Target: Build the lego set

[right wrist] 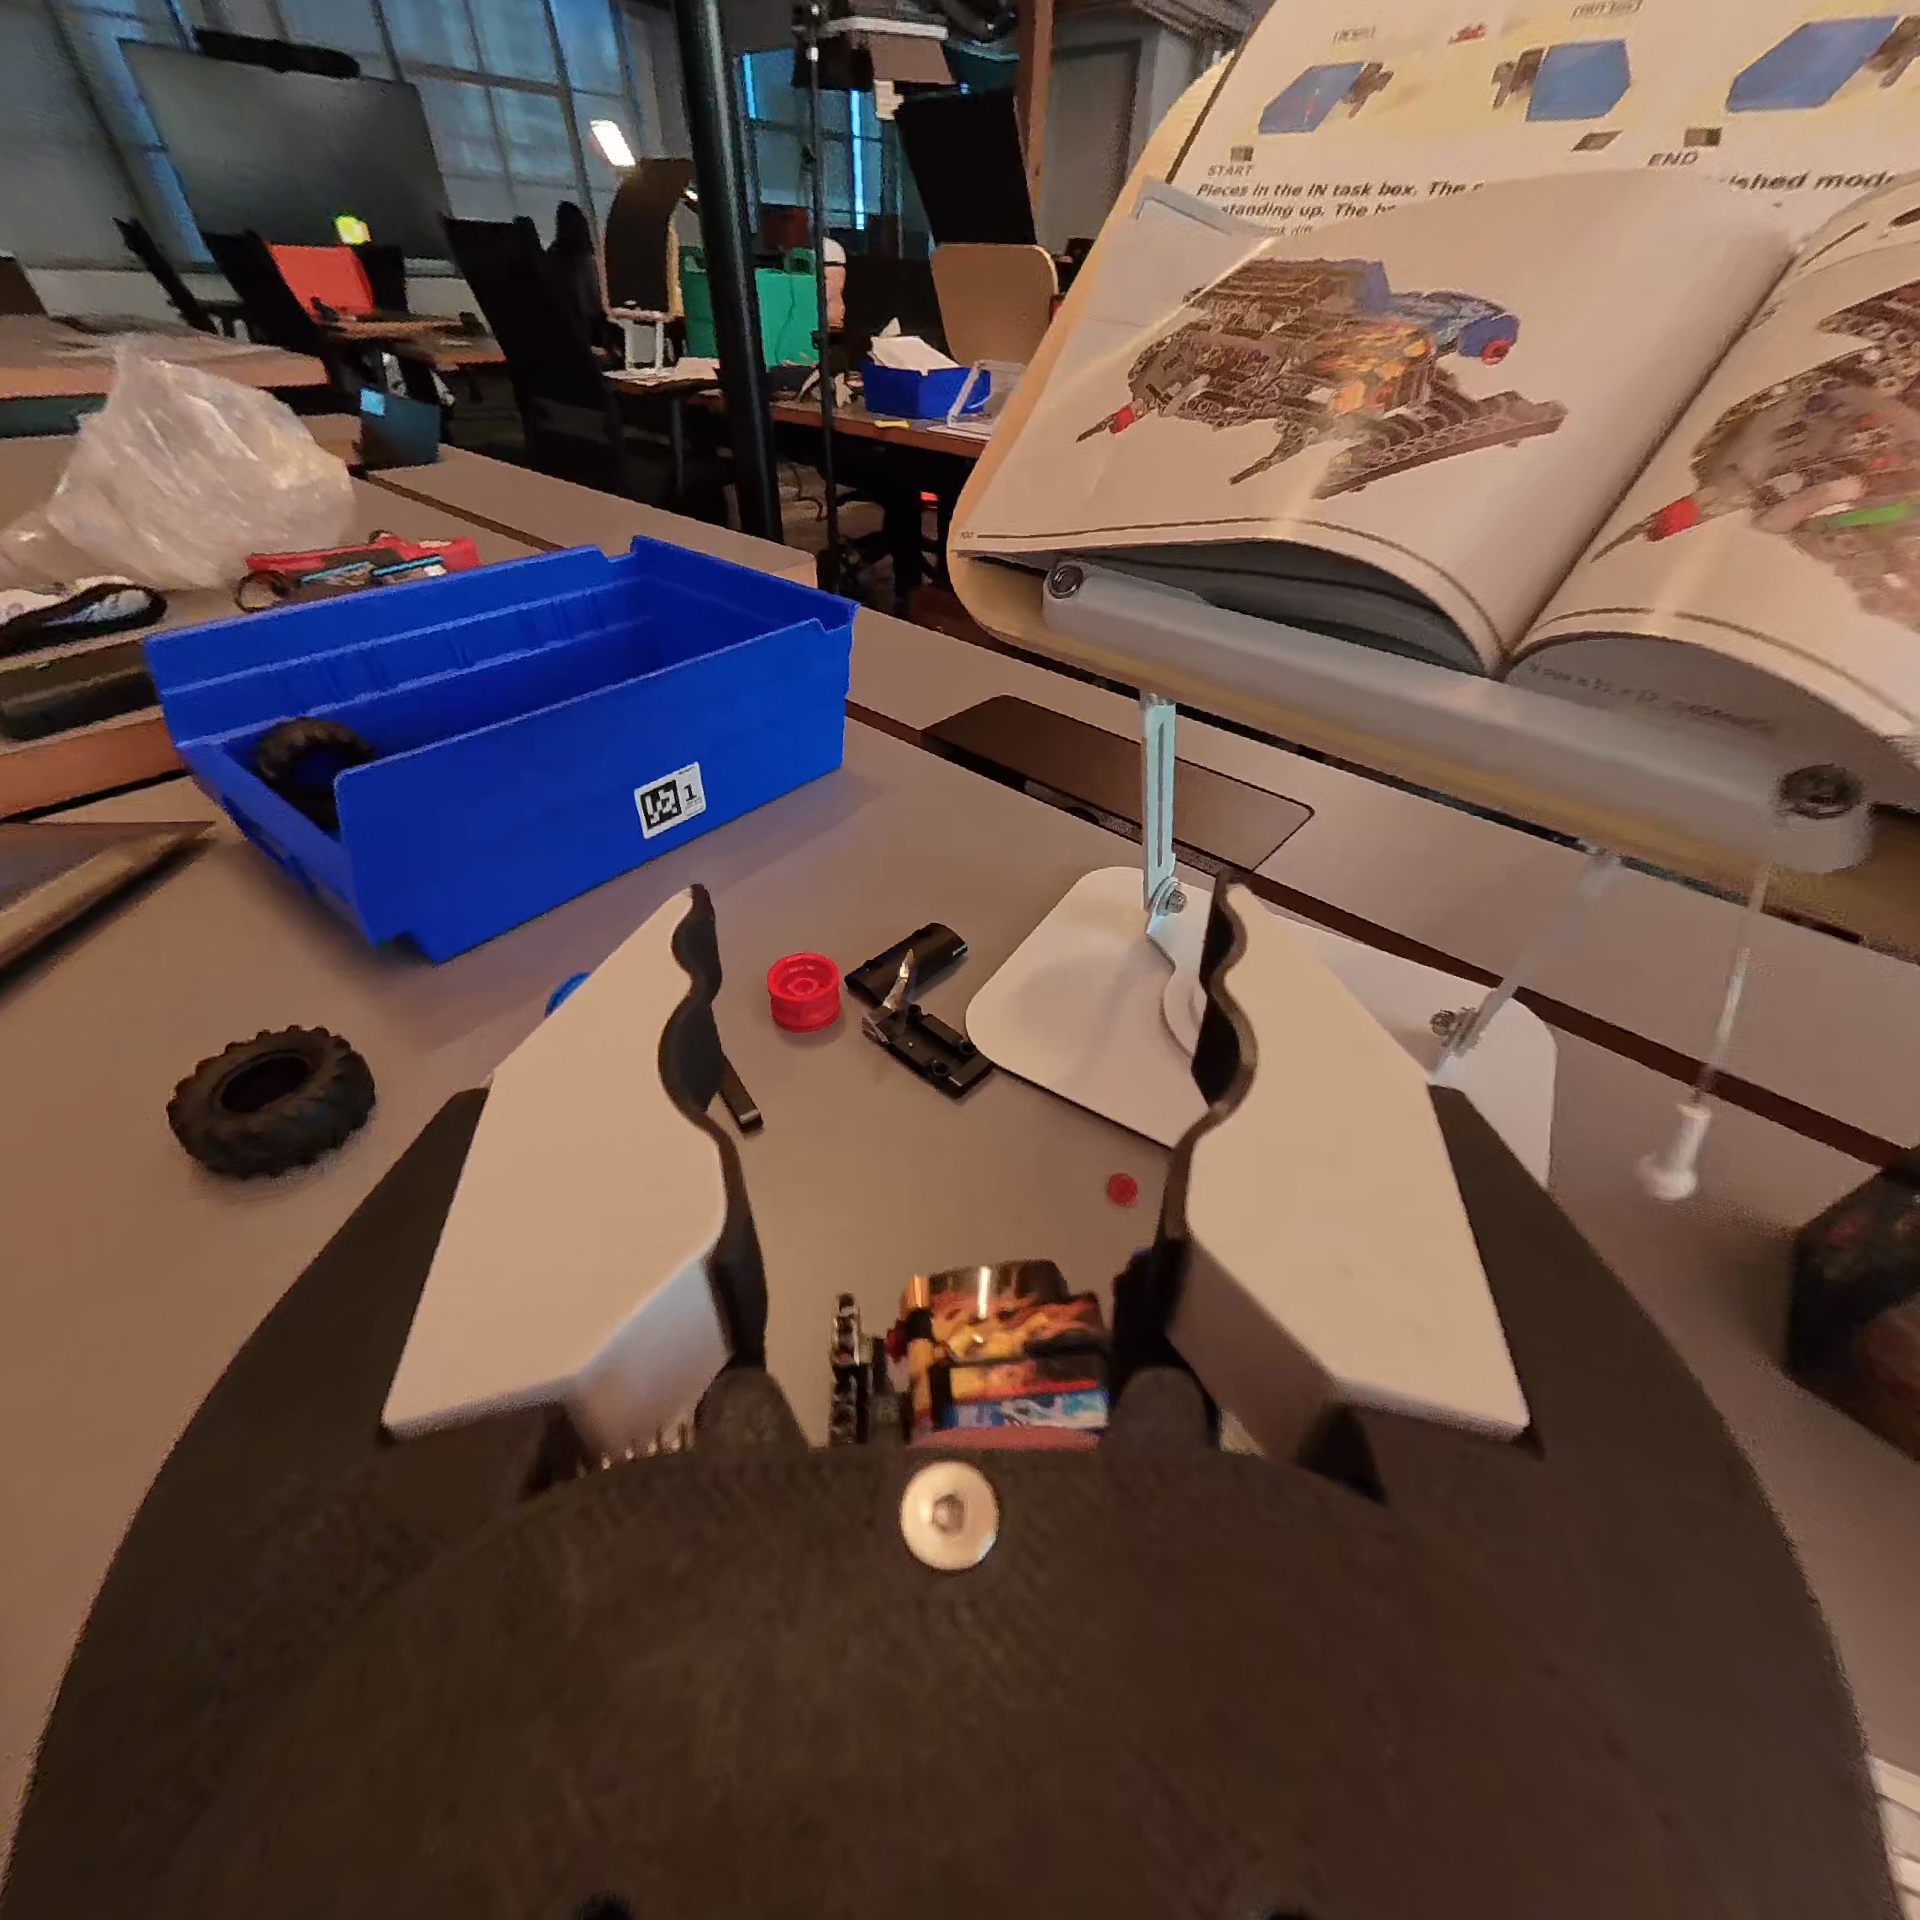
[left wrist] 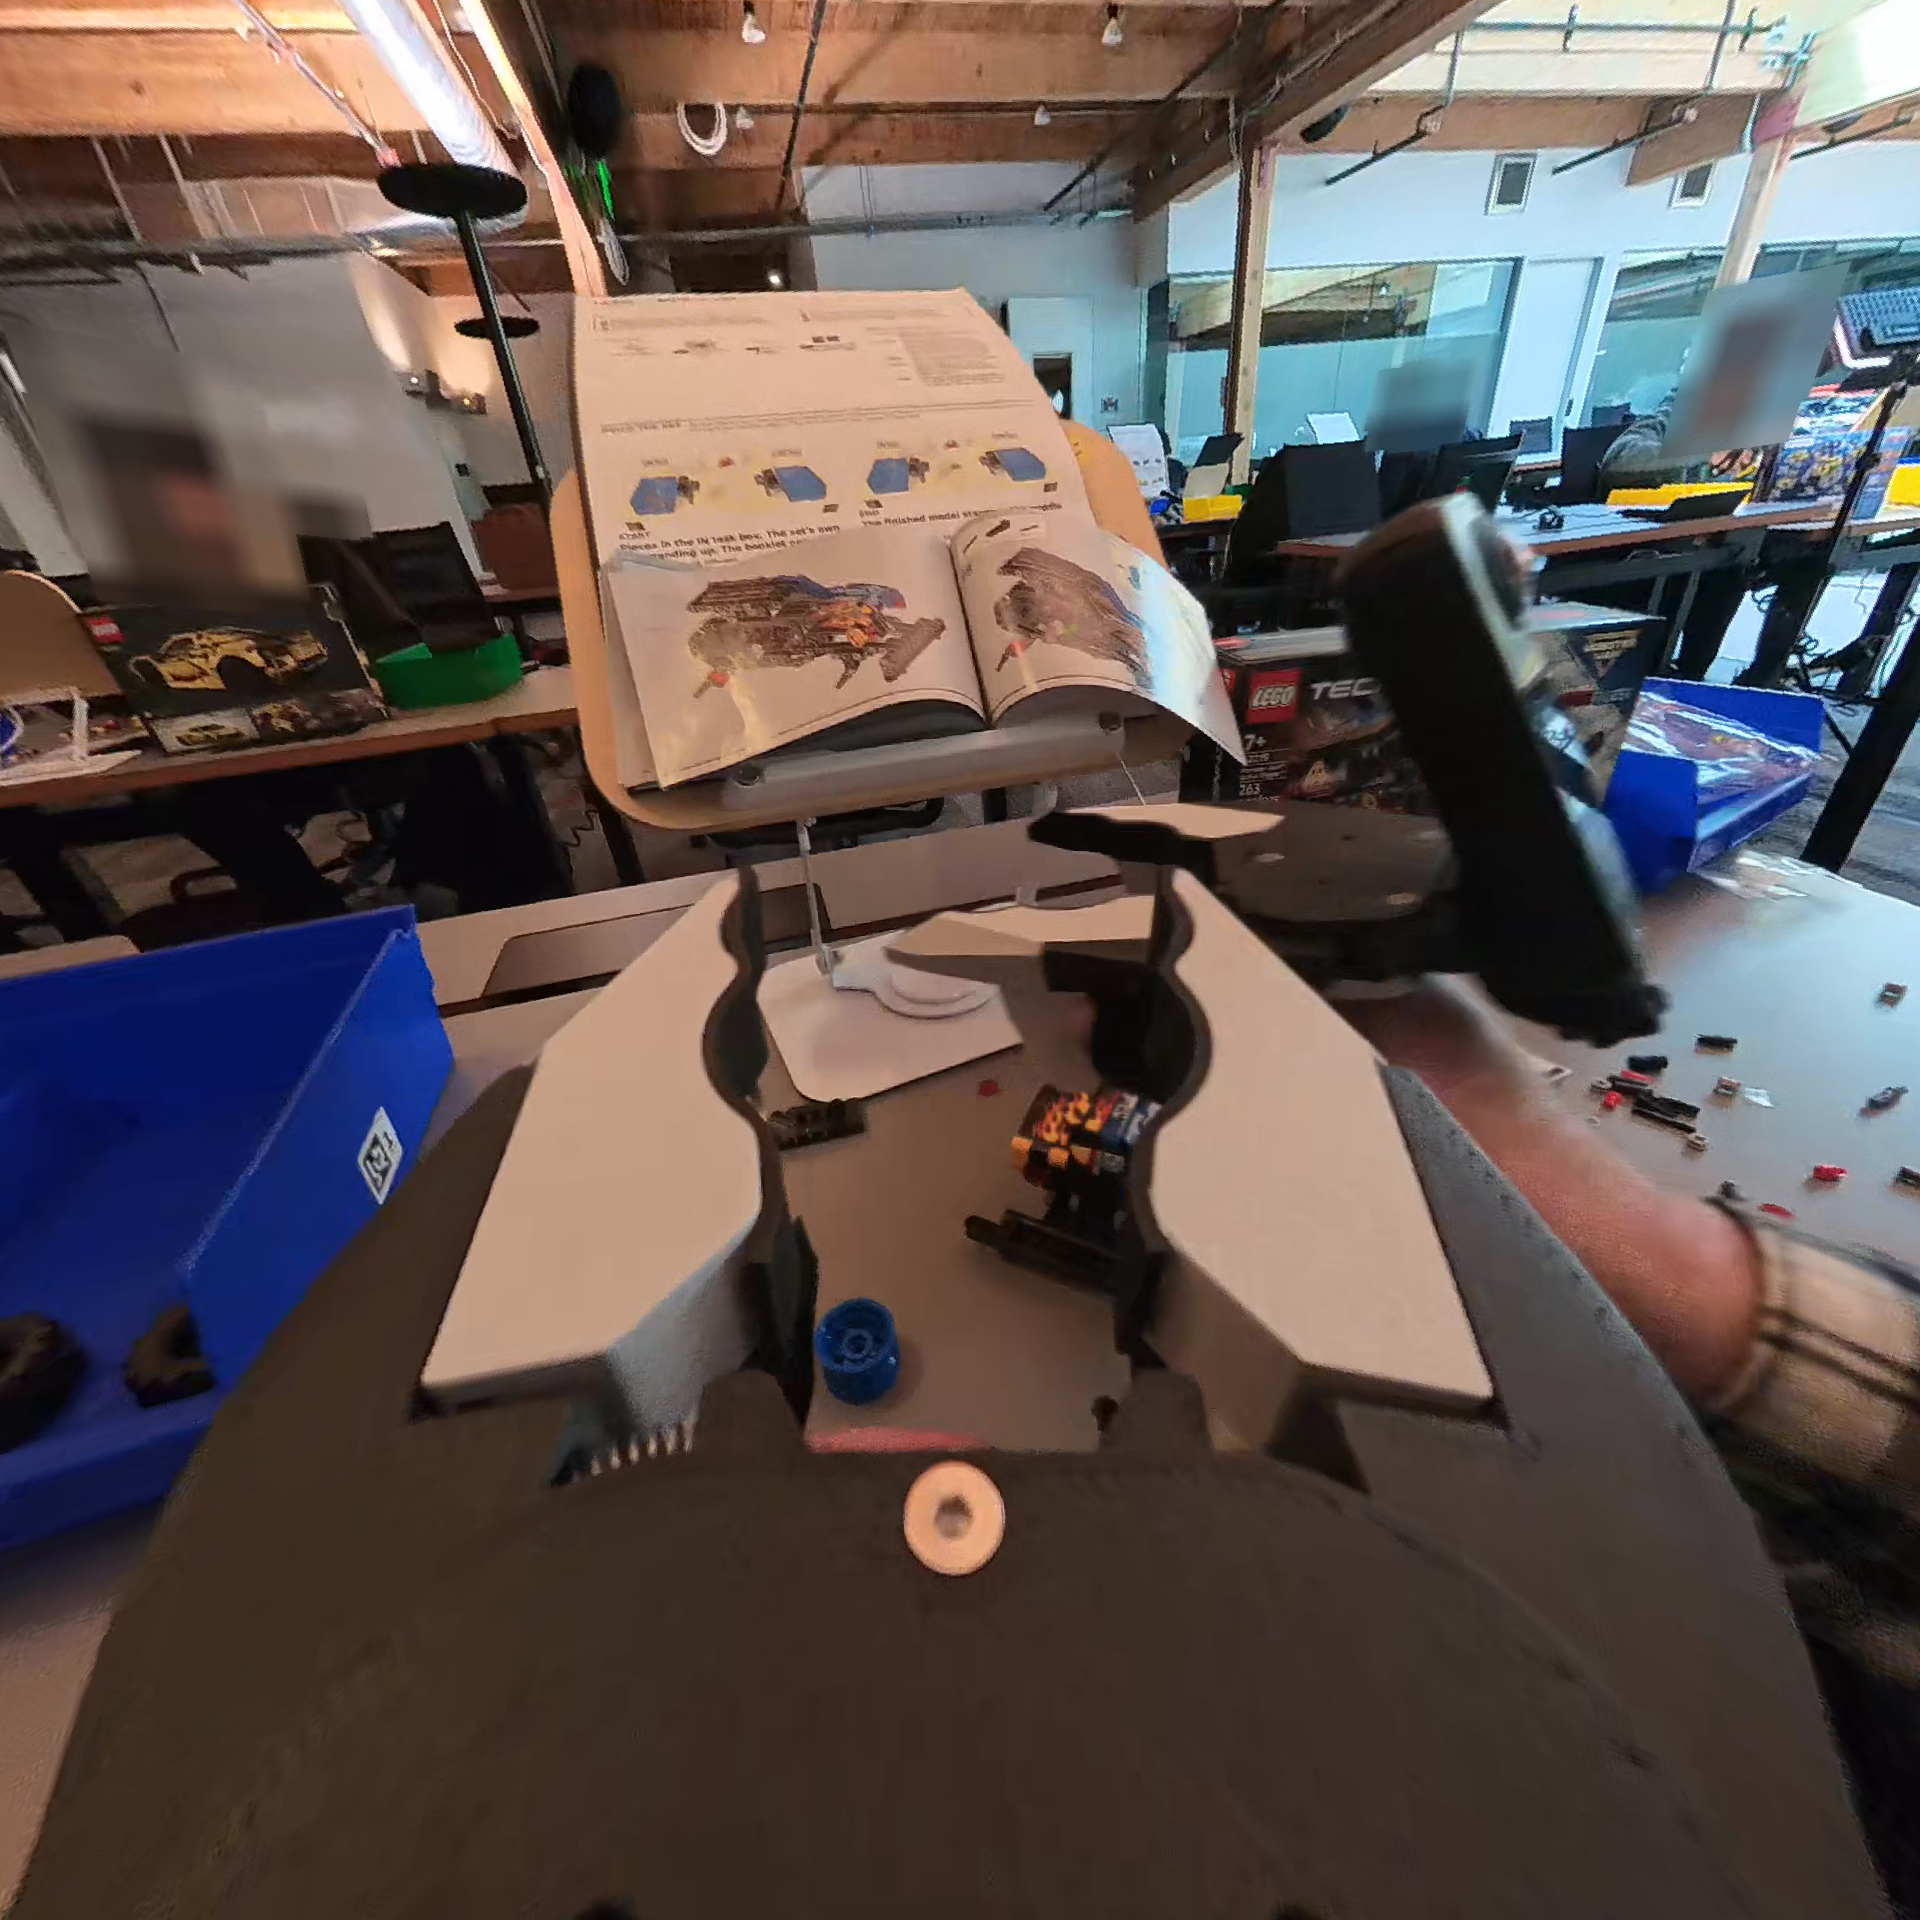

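Flame-printed plastic, the half-built model [right wrist: 997, 1351] sat before the booklet stand [right wrist: 1101, 997], between the right gripper [right wrist: 956, 1039]'s wide-open, empty jaws; light, rigid, best pinched across its black frame. Left gripper [left wrist: 956, 997] gaped empty too.

Printed sheet [left wrist: 800, 416], open booklet [left wrist: 831, 644], boxes [left wrist: 1320, 717], bin tag [right wrist: 670, 798]
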